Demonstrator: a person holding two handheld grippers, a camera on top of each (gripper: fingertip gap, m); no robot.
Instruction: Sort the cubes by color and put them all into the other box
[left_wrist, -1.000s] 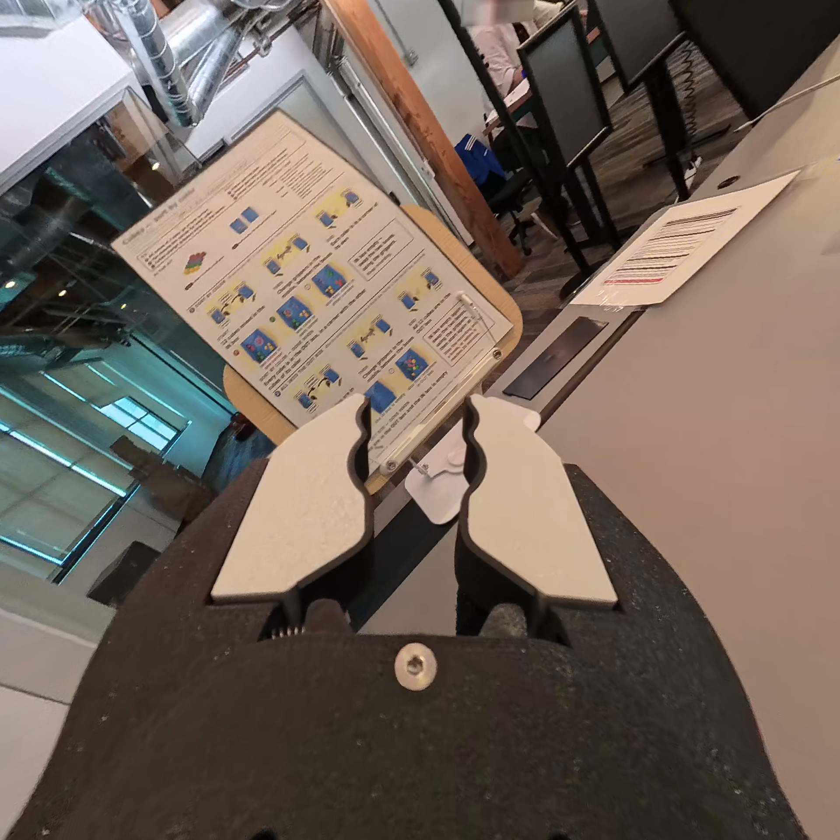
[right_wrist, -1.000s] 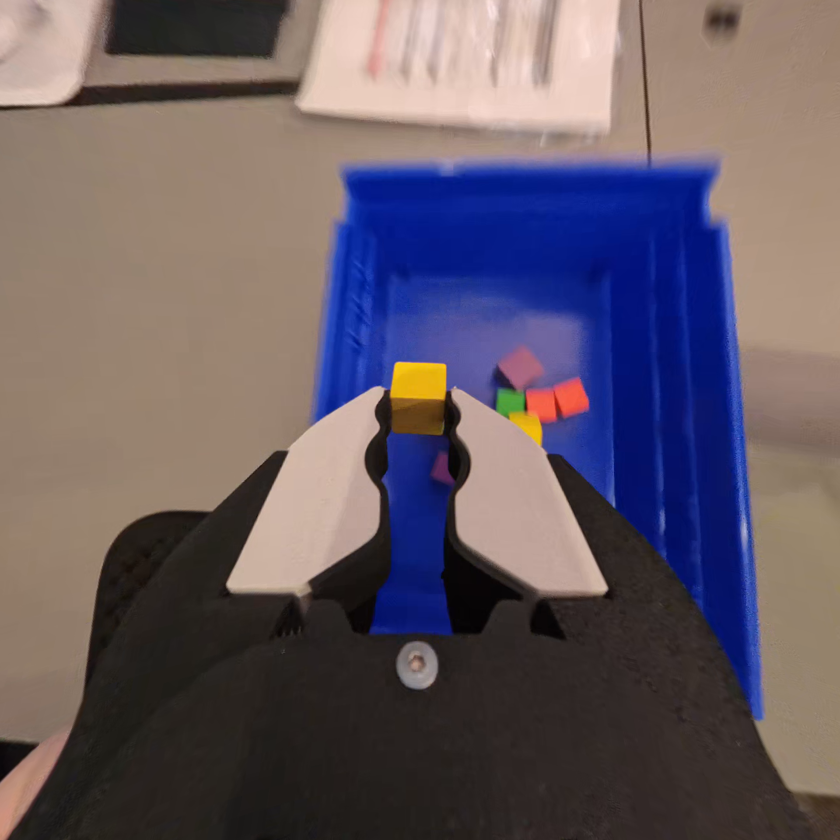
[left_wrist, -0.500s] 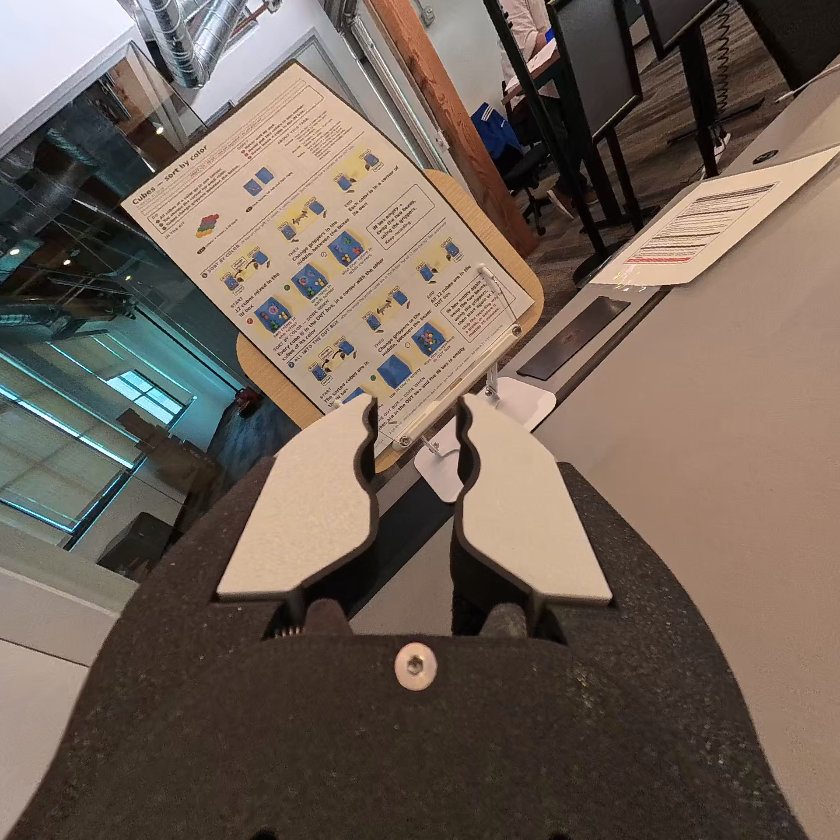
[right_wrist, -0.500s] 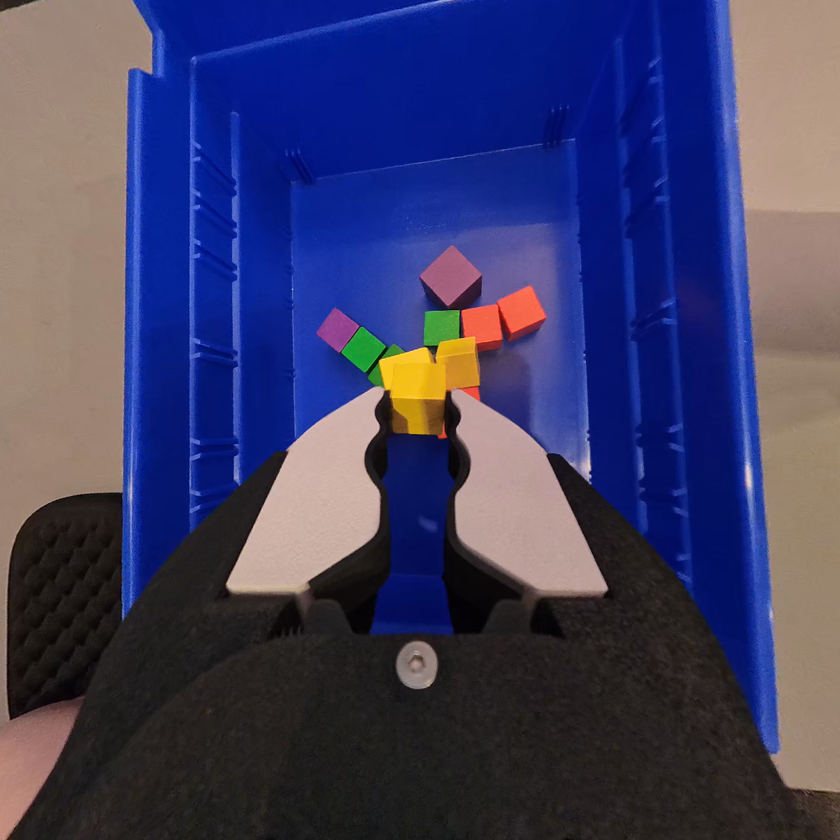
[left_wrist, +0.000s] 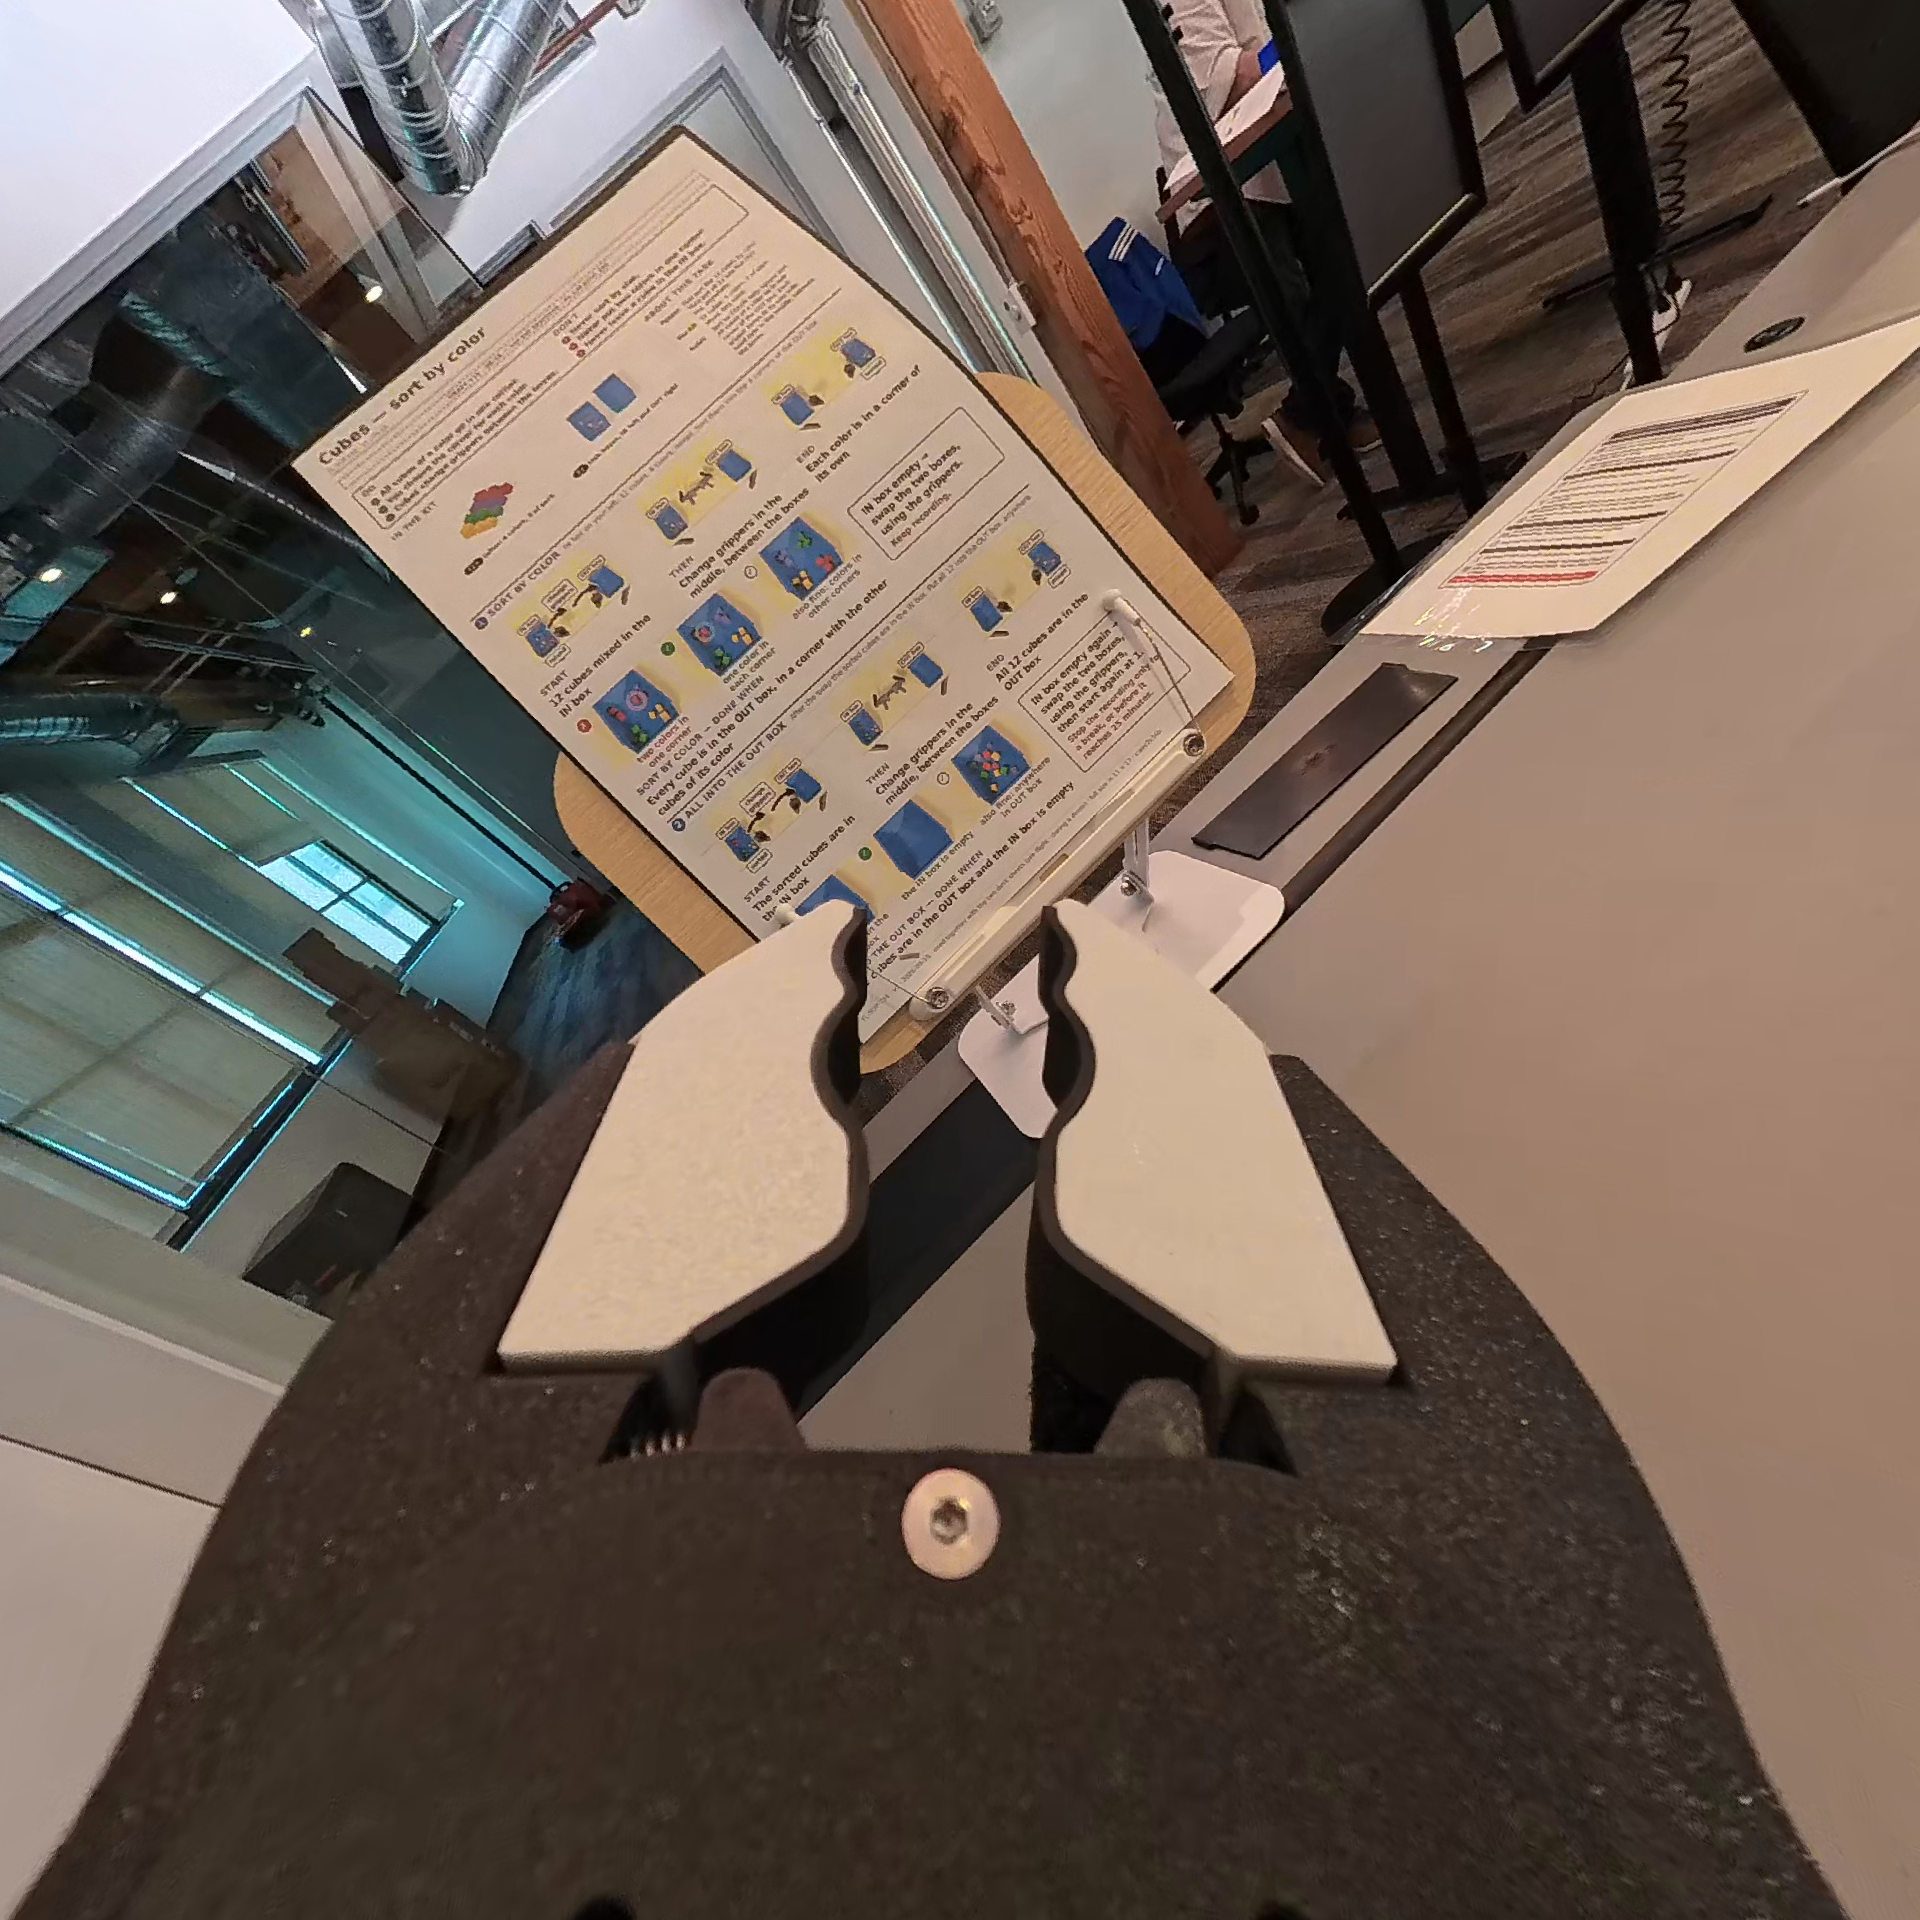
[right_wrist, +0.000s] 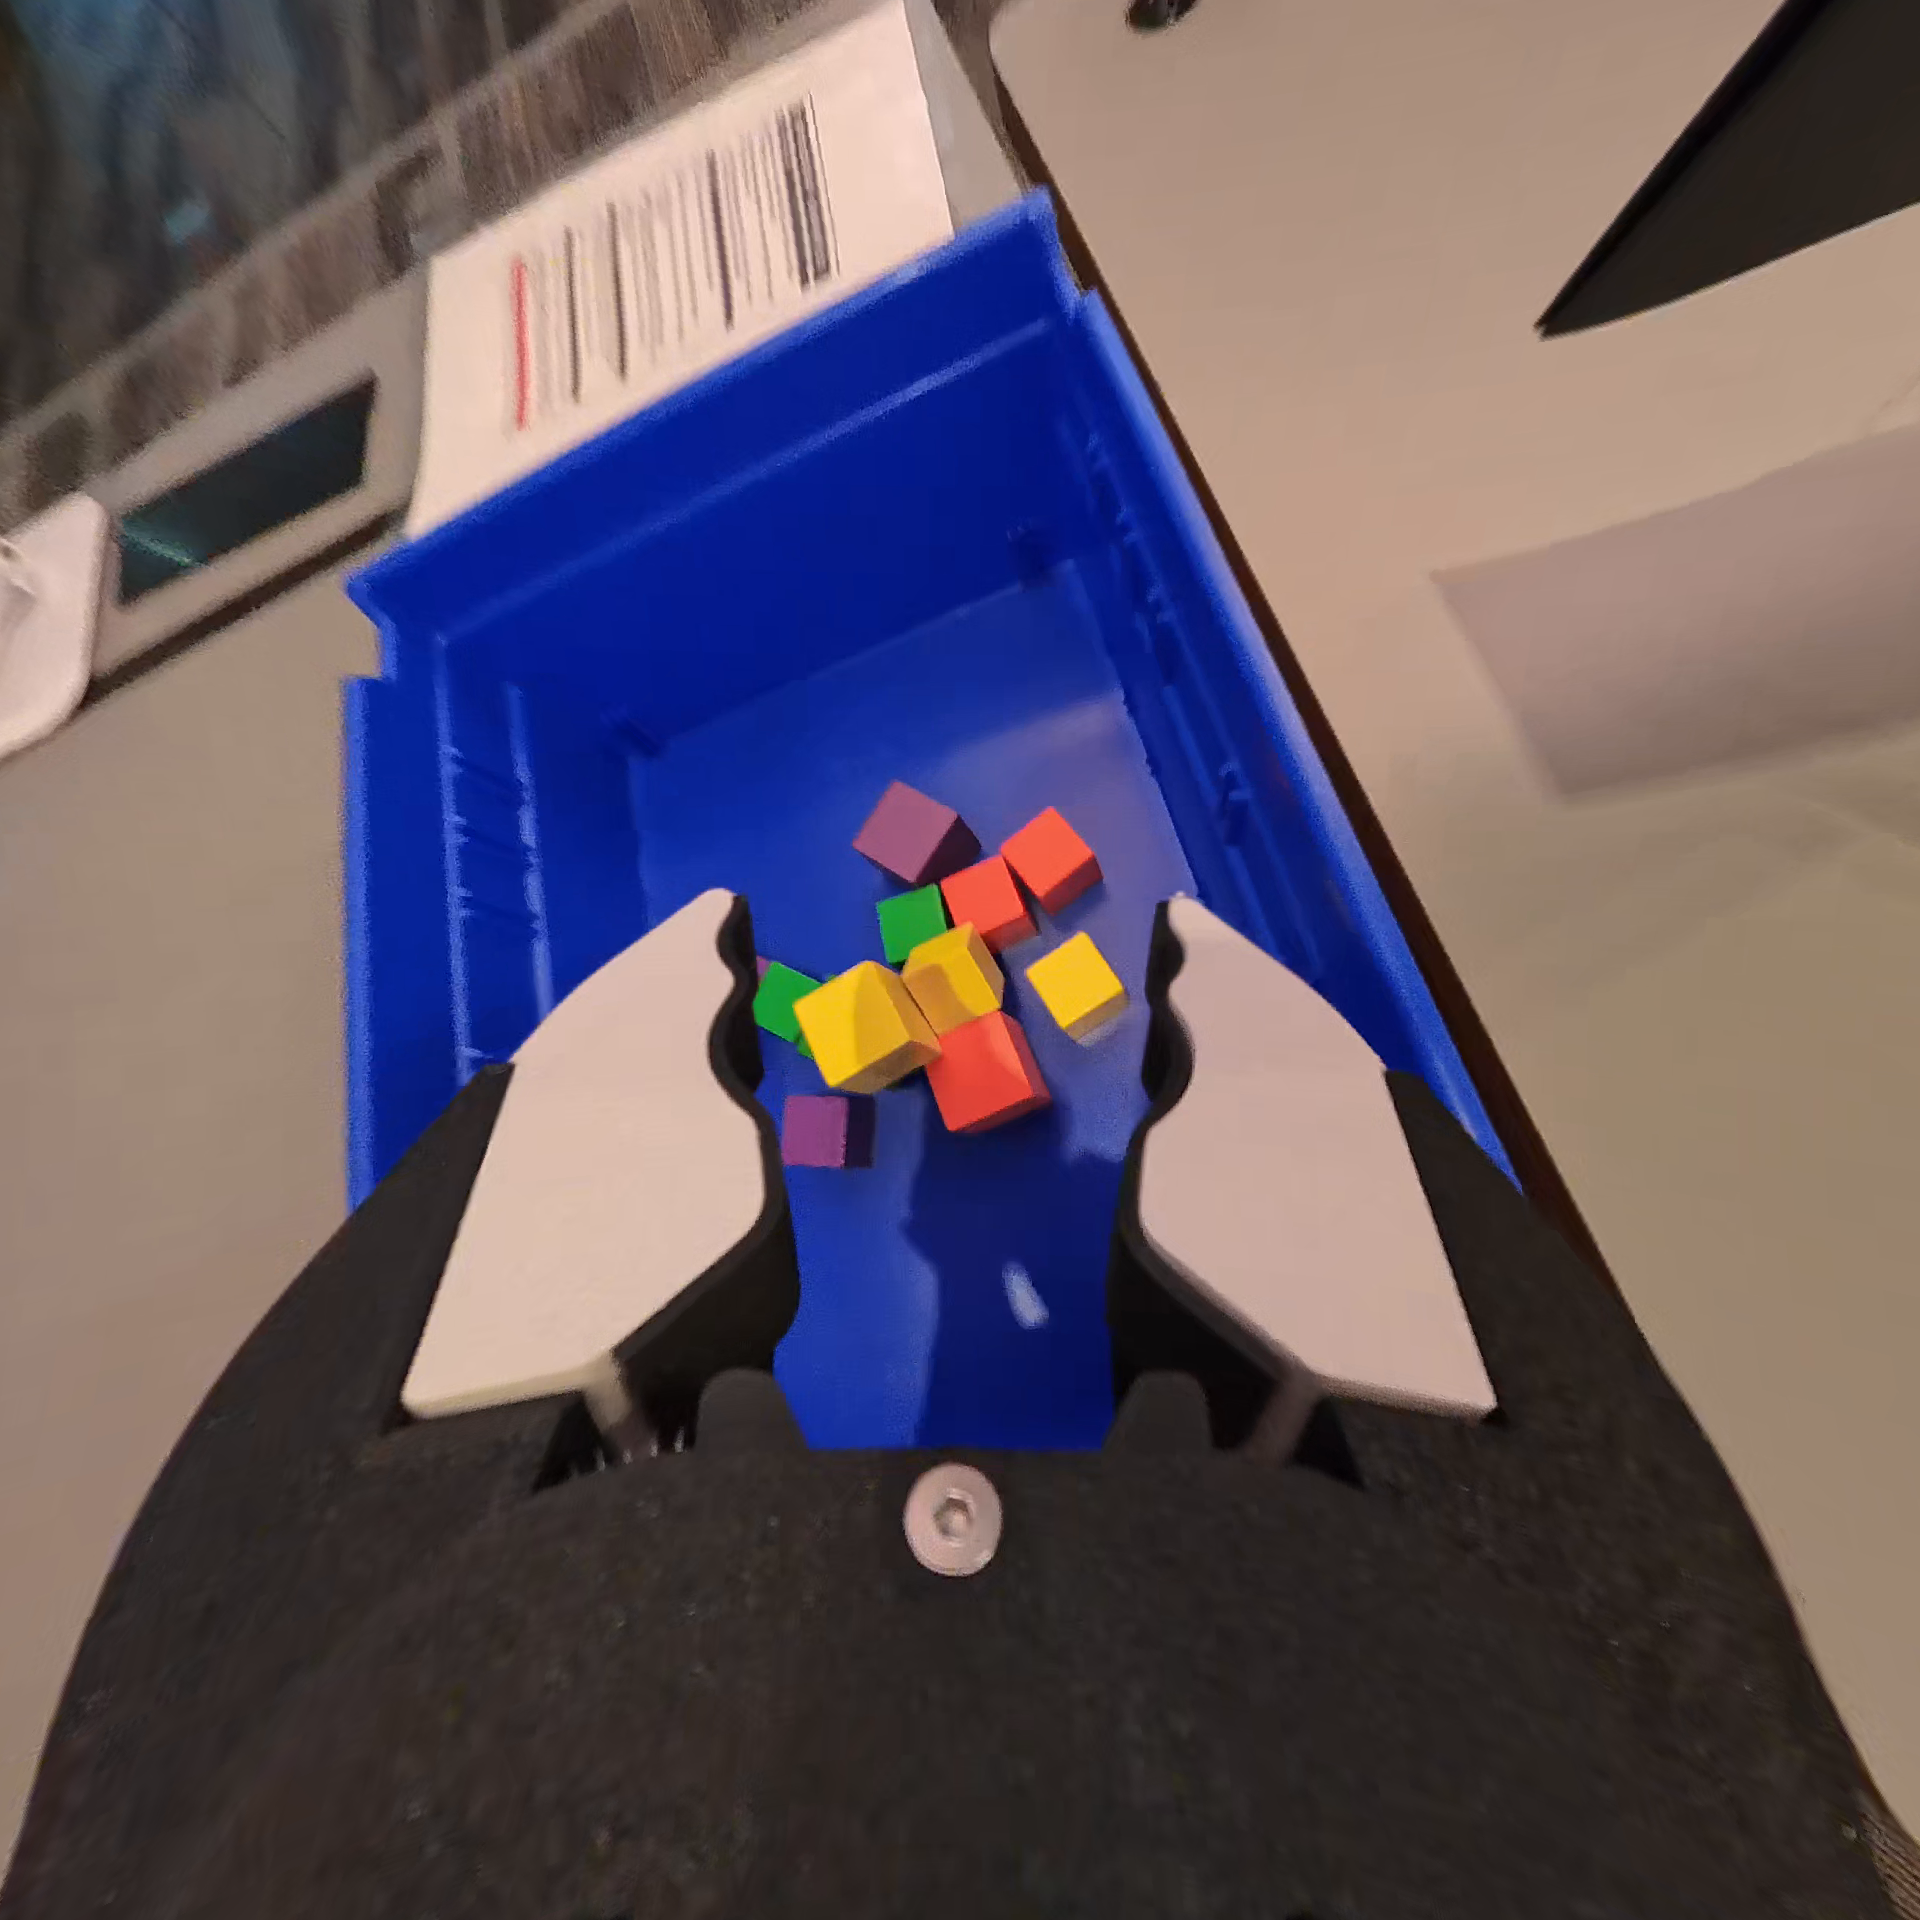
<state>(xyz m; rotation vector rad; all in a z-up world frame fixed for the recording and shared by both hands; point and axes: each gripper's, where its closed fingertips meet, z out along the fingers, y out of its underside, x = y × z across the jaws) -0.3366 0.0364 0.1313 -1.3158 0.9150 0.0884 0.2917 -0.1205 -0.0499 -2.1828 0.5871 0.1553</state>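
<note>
The grey table (right_wrist: 187, 935) carries everything in the two views. On it stands the blue box (right_wrist: 727, 582), seen from above in the right wrist view, with a white printed sheet (right_wrist: 675, 260) lying just behind its far wall. In the left wrist view a large instruction board (left_wrist: 790, 582) stands upright on a white stand (left_wrist: 1195, 914) at the far edge of the table, and the same kind of printed sheet lies further to the right.

The right gripper (right_wrist: 945, 914) hangs over the blue box with its two fingers spread wide apart and nothing between them. The left gripper (left_wrist: 951, 920) points at the instruction board, raised off the table; its fingers have a moderate gap between them and hold nothing.

All the cubes that can be seen lie on the floor of the blue box, in one loose heap (the colours are mixed, not separated). A large yellow cube (right_wrist: 862, 1023) leans tilted against a second yellow cube (right_wrist: 951, 977), and a third yellow cube (right_wrist: 1075, 982) sits slightly apart to the right. A red cube (right_wrist: 982, 1070) touches the heap in front, and two more red cubes (right_wrist: 1018, 883) sit behind. There are two green cubes (right_wrist: 912, 920) and two purple cubes (right_wrist: 914, 831) around the heap.
</note>
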